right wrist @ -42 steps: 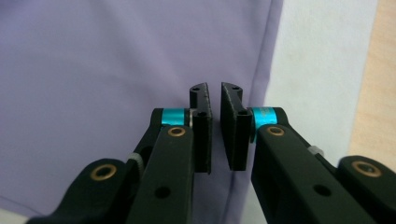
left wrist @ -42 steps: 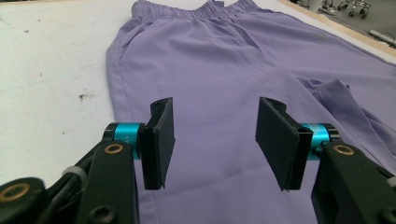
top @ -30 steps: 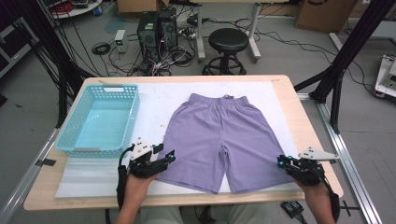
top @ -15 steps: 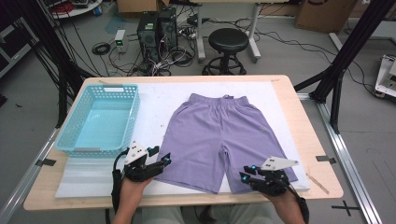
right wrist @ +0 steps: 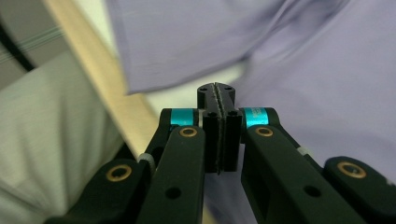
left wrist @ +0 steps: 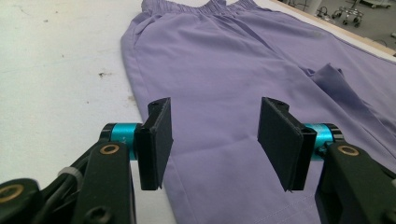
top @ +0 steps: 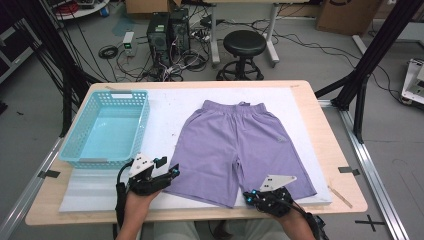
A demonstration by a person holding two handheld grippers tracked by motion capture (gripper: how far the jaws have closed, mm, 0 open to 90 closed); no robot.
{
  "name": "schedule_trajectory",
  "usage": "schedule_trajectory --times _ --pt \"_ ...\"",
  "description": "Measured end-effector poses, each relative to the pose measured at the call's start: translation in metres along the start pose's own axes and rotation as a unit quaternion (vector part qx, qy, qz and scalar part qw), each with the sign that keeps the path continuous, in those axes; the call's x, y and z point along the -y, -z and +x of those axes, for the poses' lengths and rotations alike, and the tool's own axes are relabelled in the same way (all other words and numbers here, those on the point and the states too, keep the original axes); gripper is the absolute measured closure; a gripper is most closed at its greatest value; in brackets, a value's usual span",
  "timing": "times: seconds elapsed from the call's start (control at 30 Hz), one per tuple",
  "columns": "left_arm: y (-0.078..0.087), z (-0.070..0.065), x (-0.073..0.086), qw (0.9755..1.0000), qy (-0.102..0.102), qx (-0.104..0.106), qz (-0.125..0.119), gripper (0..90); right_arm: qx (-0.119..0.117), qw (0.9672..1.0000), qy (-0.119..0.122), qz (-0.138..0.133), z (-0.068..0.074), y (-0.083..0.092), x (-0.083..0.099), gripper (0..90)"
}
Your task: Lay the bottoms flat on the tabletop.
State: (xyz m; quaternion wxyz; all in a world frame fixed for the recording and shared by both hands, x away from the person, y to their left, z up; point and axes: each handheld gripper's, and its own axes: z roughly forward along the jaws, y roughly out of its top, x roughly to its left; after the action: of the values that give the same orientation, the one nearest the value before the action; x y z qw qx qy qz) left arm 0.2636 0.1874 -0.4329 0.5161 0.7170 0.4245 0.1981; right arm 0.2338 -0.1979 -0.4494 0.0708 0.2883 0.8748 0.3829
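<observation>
Step in hand: you are lining both grippers up on the leg hems of the lilac cotton shorts [top: 240, 140], by my reading to lift the near end and fold it.
Shorts: they lie flat, waistband away from you and both legs toward you, on the white foam mat [top: 165, 107].
Left gripper [top: 168, 166]: its jaws stand spread, with nothing pinched. In the left gripper view it [left wrist: 215, 135] points up the left leg, the outer side seam just inside one pad.
Right gripper [top: 250, 195]: its jaws have just been closing and now meet, pressed together. In the right gripper view I see no cloth between them; the tips [right wrist: 217, 93] sit over the pale gap between the two legs.
Doing it well: spread the right jaws again before you go in, then take each hem at matching corners so the fold comes up square. Slide one pad under the hem instead of pushing the cloth into wrinkles.
Surface: the mat covers most of a light wooden table [top: 320, 120]; a light-blue plastic mesh basket [top: 146, 115] stands at the left, well apart from the shorts.
Room: beyond the table are a black round stool [top: 244, 42], dark computer towers [top: 165, 27] with tangled cables, and black frame struts [top: 370, 55].
</observation>
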Motion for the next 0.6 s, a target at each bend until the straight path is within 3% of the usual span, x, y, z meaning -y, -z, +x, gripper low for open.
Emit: schedule_trajectory --times 0.1,0.23,0.37,0.5,0.6 --pt "-0.001 -0.001 0.001 1.0000 0.003 0.007 -0.001 44.9 -0.003 1.0000 -0.005 0.000 0.000 0.002 -0.003 82.2" --pt "-0.002 -0.003 0.001 0.9999 0.002 0.013 0.000 44.9 0.007 0.9988 -0.023 -0.043 -0.004 0.012 -0.007 80.3" --pt "-0.003 -0.003 0.002 0.9999 0.003 0.015 0.000 44.9 0.024 0.9967 -0.042 -0.064 -0.007 0.011 -0.013 76.9" --pt "-0.002 -0.003 0.002 0.9999 0.005 0.014 0.001 44.9 0.013 0.9977 -0.022 -0.062 0.003 -0.002 -0.024 76.5" --pt "0.000 0.000 0.004 0.9999 0.010 0.010 0.003 45.1 0.014 0.9991 -0.008 -0.040 0.007 -0.017 -0.030 76.4"
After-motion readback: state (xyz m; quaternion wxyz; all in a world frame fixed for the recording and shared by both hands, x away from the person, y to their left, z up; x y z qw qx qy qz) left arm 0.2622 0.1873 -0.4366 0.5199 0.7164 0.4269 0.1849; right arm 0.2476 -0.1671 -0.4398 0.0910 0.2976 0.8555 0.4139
